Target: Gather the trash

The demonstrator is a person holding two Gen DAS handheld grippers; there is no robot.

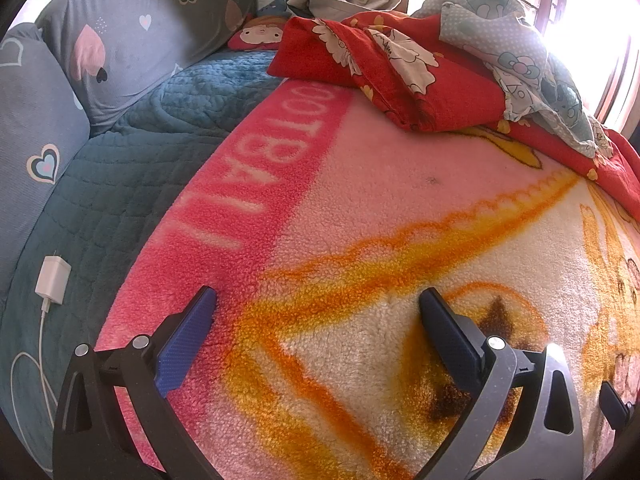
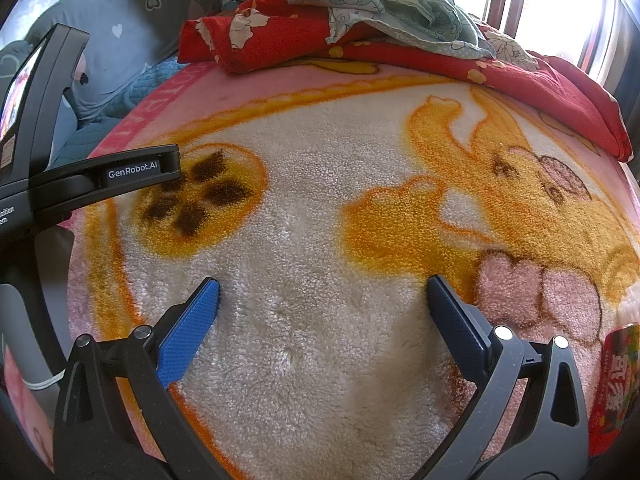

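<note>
A red printed wrapper point(image 2: 614, 388), like a snack packet, lies at the far right edge of the right wrist view, on the fleece blanket point(image 2: 320, 240). My right gripper point(image 2: 323, 294) hovers over the blanket, open, nothing between its blue pads; the wrapper sits to the right of its right finger point(image 2: 456, 328). My left gripper point(image 1: 318, 308) is open too, empty, over the pink and orange part of the blanket point(image 1: 360, 200). In the right wrist view the left gripper's body point(image 2: 104, 176) shows at the left. No trash shows in the left wrist view.
A folded red quilt point(image 1: 400, 68) with a grey-green cloth point(image 1: 520, 60) on top lies at the far side of the bed. Grey heart-print pillows point(image 1: 120, 40) lean at the left. A white charger point(image 1: 52, 280) with its cable rests on the teal quilted sheet point(image 1: 120, 184). Bright windows point(image 2: 560, 12) stand behind.
</note>
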